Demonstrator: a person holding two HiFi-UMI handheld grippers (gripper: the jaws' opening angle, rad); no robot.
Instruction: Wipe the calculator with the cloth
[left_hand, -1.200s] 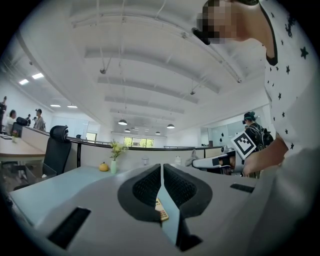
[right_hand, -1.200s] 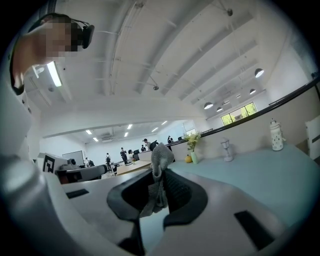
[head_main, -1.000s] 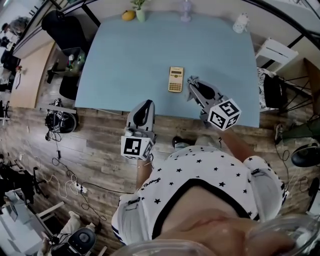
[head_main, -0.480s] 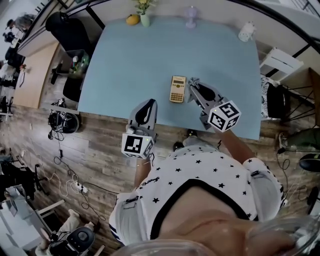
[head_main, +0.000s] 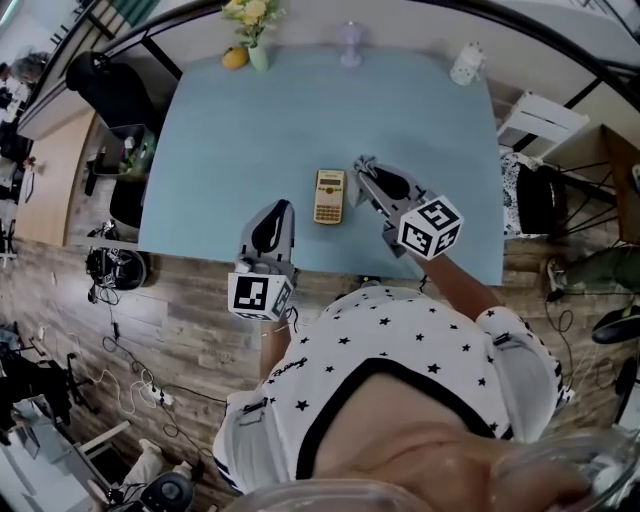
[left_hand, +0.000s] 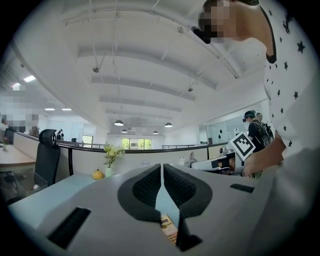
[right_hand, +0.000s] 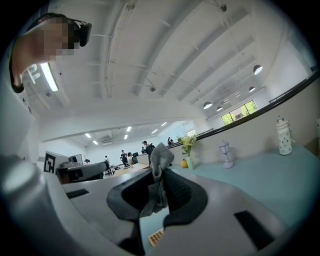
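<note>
The calculator (head_main: 329, 196), beige with rows of keys, lies flat near the front of the light blue table (head_main: 250, 130). My right gripper (head_main: 362, 166) is just to its right, shut on a small grey cloth (right_hand: 159, 175) that sticks up from between the jaws. A corner of the calculator (right_hand: 156, 237) shows below those jaws. My left gripper (head_main: 279, 208) hangs over the table's front edge, left of the calculator, and its jaws stand shut with nothing in them. In the left gripper view the calculator (left_hand: 169, 229) lies just below the gripper (left_hand: 162, 167).
Along the table's far edge stand a vase of yellow flowers (head_main: 250, 30), an orange fruit (head_main: 234, 58), a small stemmed ornament (head_main: 349, 40) and a white jar (head_main: 463, 63). A black office chair (head_main: 110, 90) is at the left, a white chair (head_main: 535, 125) at the right.
Both grippers have moved a little forward over the table relative to the calculator. The cloth stays in the right gripper. The head camera has shifted.
</note>
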